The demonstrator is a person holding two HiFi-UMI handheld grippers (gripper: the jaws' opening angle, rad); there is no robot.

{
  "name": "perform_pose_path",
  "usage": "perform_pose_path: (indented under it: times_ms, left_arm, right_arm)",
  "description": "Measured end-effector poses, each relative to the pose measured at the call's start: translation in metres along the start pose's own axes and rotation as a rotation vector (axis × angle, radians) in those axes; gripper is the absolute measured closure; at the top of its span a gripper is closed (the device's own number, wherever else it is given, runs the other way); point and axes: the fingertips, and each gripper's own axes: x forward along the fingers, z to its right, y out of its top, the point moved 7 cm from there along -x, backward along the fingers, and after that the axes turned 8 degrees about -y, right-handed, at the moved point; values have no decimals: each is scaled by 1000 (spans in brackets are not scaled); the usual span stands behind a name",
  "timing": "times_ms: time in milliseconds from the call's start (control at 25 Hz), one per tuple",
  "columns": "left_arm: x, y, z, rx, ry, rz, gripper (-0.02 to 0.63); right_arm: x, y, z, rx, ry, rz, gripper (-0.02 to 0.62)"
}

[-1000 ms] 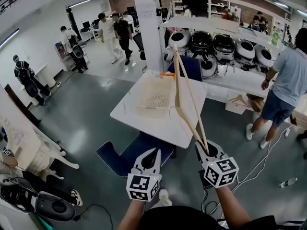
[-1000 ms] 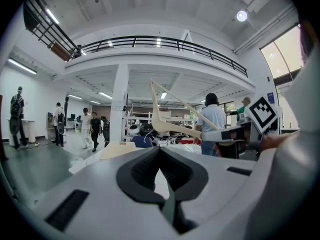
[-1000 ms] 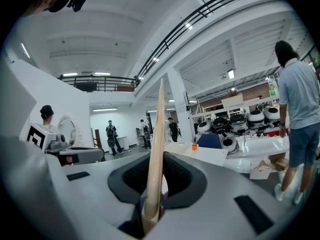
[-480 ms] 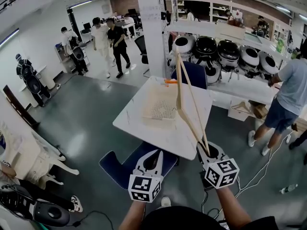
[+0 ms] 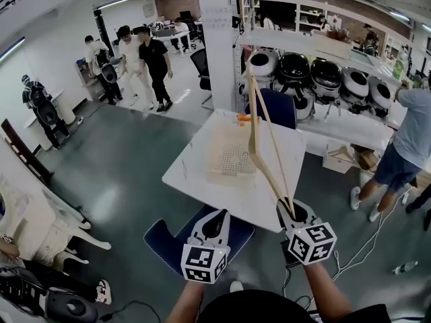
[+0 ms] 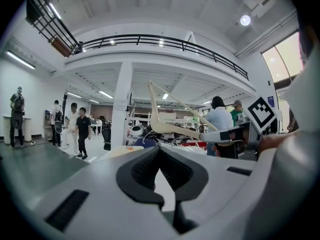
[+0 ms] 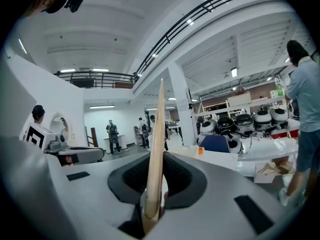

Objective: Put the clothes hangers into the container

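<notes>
A pale wooden clothes hanger [image 5: 252,126] sticks up and away from my right gripper [image 5: 289,210], which is shut on one end of it. In the right gripper view the hanger [image 7: 157,149] stands as a thin bar pinched between the jaws. My left gripper [image 5: 217,215] is level beside it, shut with nothing in it. From the left gripper view the hanger [image 6: 170,129] shows to the right. The container, a cream perforated basket [image 5: 231,155], lies on a white table [image 5: 192,180] ahead of both grippers, beyond their reach.
A blue chair [image 5: 192,237] stands at the table's near side and another [image 5: 273,106] at its far side. A white pillar [image 5: 219,39] and shelves of round appliances [image 5: 296,69] rise behind. People walk at the back left [image 5: 151,62]; one person stands at the right [image 5: 404,140].
Both grippers and the view have advanced toward the table, which now looks closer. The hanger stays gripped in the same pose. The people at the back left have walked nearer.
</notes>
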Motion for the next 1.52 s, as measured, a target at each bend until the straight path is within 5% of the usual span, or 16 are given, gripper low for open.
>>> perform_pose_path:
  times_ms: [960, 1520]
  left_arm:
    - [-5, -12, -45, -48, -5, -12, 601]
    - [39, -1, -68, -41, 1, -19, 601]
  right_arm:
    - [33, -1, -23, 5, -24, -15, 529]
    - [80, 13, -2, 12, -7, -17, 529]
